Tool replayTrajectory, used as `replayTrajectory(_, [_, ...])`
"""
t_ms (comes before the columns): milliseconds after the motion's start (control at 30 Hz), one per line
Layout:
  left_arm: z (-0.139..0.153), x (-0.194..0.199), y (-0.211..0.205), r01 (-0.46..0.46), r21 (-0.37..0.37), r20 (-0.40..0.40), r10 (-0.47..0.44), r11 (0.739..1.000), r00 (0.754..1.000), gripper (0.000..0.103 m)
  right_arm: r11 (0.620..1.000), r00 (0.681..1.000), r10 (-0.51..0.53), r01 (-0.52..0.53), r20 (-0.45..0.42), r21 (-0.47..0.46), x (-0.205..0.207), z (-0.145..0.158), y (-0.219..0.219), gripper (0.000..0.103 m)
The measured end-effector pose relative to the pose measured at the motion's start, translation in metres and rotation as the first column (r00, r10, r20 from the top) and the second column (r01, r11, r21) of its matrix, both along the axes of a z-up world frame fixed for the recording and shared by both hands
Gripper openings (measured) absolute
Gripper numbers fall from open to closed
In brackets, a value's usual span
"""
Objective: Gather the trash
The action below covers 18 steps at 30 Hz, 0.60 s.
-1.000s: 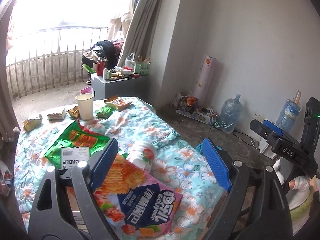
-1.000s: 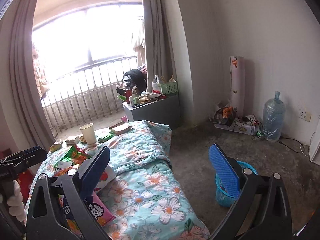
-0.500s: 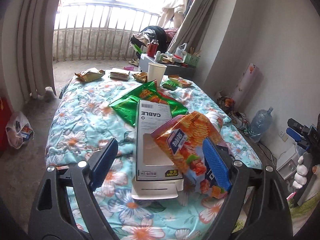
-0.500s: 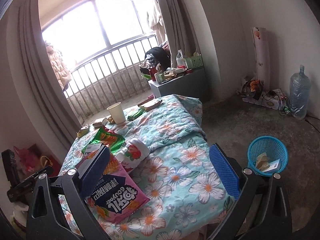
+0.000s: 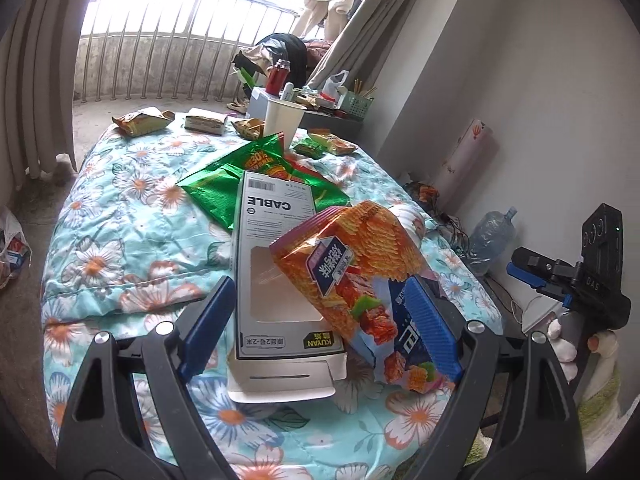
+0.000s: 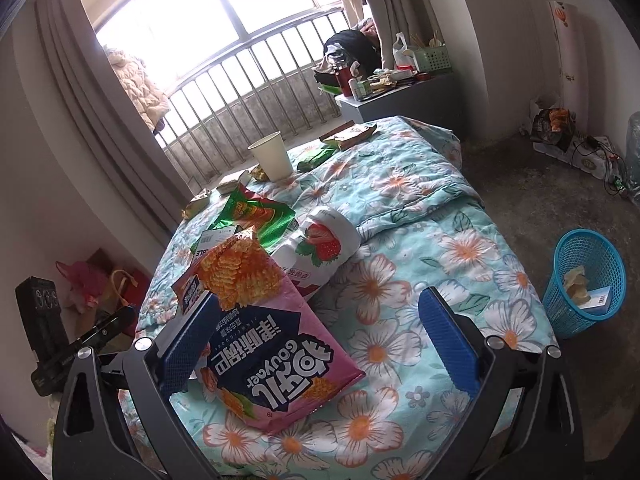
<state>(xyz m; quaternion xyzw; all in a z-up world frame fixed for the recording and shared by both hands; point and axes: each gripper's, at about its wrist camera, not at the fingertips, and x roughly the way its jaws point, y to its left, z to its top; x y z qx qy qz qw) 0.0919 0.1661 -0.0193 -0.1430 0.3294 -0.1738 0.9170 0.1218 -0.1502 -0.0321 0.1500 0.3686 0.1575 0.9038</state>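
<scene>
A pink and orange snack bag (image 5: 360,276) (image 6: 264,332) lies at the near end of the floral bed cover (image 6: 440,248), partly over a white cable box (image 5: 276,272). A green snack bag (image 5: 256,176) (image 6: 256,212) lies behind the box. My left gripper (image 5: 320,332) is open, with the box and the snack bag between its fingers. My right gripper (image 6: 320,344) is open over the snack bag's near part. A white paper cup (image 5: 282,120) (image 6: 272,156) and several small wrappers (image 5: 140,120) sit at the bed's far end.
A blue mesh waste basket (image 6: 584,280) with some trash stands on the concrete floor right of the bed. A strawberry-print roll pack (image 6: 320,244) lies mid-bed. A cluttered grey cabinet (image 6: 400,96) is by the window. Water bottle (image 5: 492,236) stands by the wall.
Both grippers have swung from facing the floor and wall to over the bed's near end and come closer to the snack bag and cable box. Both stayed open.
</scene>
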Motion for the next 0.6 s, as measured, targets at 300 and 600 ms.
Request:
replayTrajectory(300, [-0.010, 0.005, -0.023, 0.094, -0.020, -0.012, -0.094, 0.995, 0.995, 0.082, 0.990, 0.994, 0.075, -0.065, -0.077, 0.124, 0.022, -0.020, 0.007, 0.097])
replayTrajectory(600, [-0.020, 0.013, -0.014, 0.082, -0.058, -0.042, -0.085, 0.995, 0.996, 0.082, 0.977, 0.981, 0.137, -0.110, -0.139, 0.185, 0.046, -0.042, 0.019, 0.083])
